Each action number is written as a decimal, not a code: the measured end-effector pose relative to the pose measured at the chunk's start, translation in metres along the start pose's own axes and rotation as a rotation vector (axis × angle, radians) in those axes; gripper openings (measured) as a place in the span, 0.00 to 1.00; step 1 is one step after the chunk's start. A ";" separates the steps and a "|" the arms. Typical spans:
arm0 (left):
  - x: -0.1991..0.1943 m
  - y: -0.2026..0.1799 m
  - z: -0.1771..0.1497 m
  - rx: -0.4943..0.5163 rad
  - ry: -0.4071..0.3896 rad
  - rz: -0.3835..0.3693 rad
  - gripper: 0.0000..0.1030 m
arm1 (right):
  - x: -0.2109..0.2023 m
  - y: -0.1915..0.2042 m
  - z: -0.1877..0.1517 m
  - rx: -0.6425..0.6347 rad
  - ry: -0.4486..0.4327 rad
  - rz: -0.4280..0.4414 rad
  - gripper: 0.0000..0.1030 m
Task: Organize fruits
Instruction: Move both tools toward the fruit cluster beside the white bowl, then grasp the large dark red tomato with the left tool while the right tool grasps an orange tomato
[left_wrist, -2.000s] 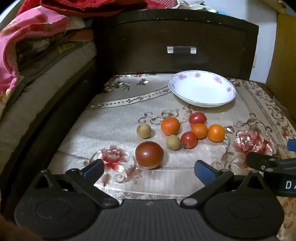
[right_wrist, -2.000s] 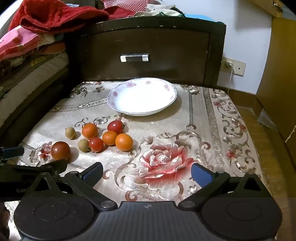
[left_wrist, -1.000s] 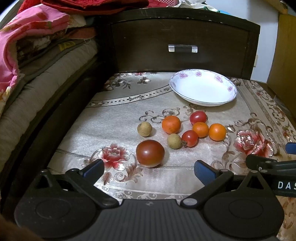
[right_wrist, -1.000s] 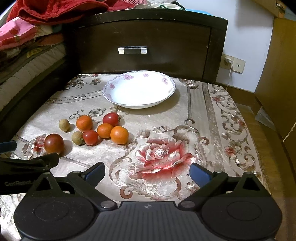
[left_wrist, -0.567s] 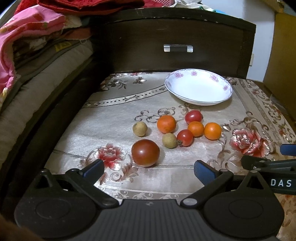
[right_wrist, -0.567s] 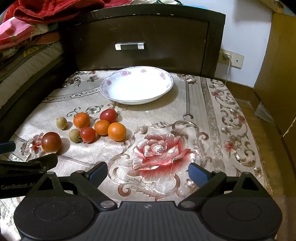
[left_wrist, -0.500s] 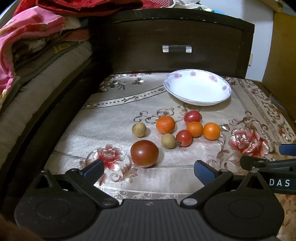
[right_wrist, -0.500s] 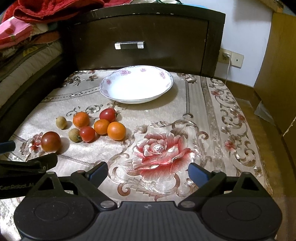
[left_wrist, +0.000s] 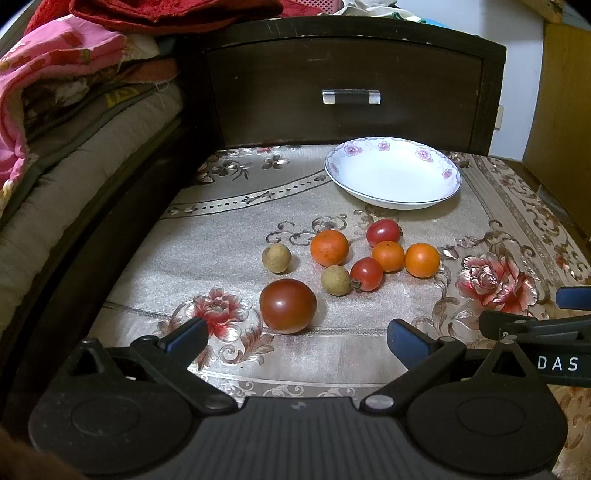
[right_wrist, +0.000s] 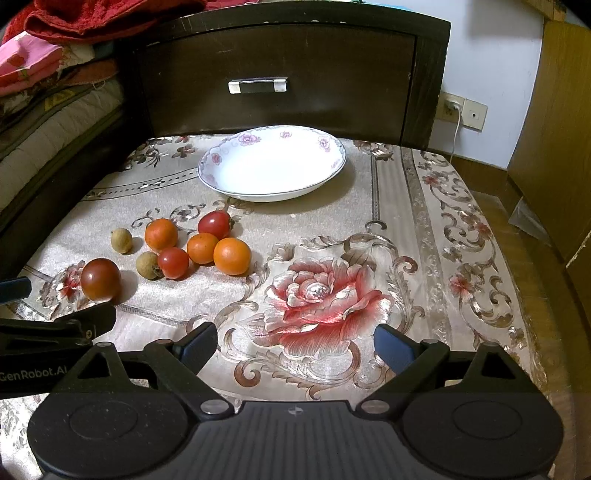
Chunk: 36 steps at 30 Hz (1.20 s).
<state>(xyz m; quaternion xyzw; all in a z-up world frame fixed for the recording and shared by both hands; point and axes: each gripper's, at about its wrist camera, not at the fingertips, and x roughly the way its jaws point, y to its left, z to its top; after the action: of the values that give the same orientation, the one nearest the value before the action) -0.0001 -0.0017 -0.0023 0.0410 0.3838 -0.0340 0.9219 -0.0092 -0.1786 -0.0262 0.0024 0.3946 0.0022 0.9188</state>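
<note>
Several fruits lie loose on the flowered cloth: a big dark red tomato (left_wrist: 287, 305) (right_wrist: 100, 278), two small red tomatoes (left_wrist: 366, 274) (right_wrist: 173, 262), three small oranges (left_wrist: 329, 247) (right_wrist: 232, 256) and two tan longans (left_wrist: 276, 257) (right_wrist: 121, 240). An empty white bowl (left_wrist: 393, 172) (right_wrist: 272, 163) with pink flowers stands behind them. My left gripper (left_wrist: 294, 338) is open and empty, just short of the dark tomato. My right gripper (right_wrist: 295, 345) is open and empty over the big woven rose, to the right of the fruits.
A dark wooden drawer front (left_wrist: 351, 98) rises right behind the bowl. A bed with piled blankets (left_wrist: 55, 92) runs along the left. The cloth's right edge drops to a wooden floor (right_wrist: 517, 229). A wooden cabinet (right_wrist: 554, 129) stands at the far right.
Both grippers have drifted slightly forward toward the fruits. Nothing on the cloth has moved, and both jaws stay open.
</note>
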 end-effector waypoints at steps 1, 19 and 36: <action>0.000 0.000 0.000 0.001 0.000 0.000 1.00 | 0.000 0.000 0.000 0.000 0.000 0.000 0.86; 0.004 -0.003 -0.001 0.013 0.025 -0.008 1.00 | 0.005 0.000 -0.002 -0.005 0.020 0.000 0.84; 0.008 0.001 0.006 0.041 0.001 -0.055 1.00 | 0.015 0.007 0.008 -0.075 0.033 0.023 0.80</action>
<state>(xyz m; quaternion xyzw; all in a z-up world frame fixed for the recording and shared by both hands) 0.0098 -0.0013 -0.0039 0.0491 0.3847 -0.0671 0.9193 0.0068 -0.1720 -0.0318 -0.0274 0.4091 0.0276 0.9116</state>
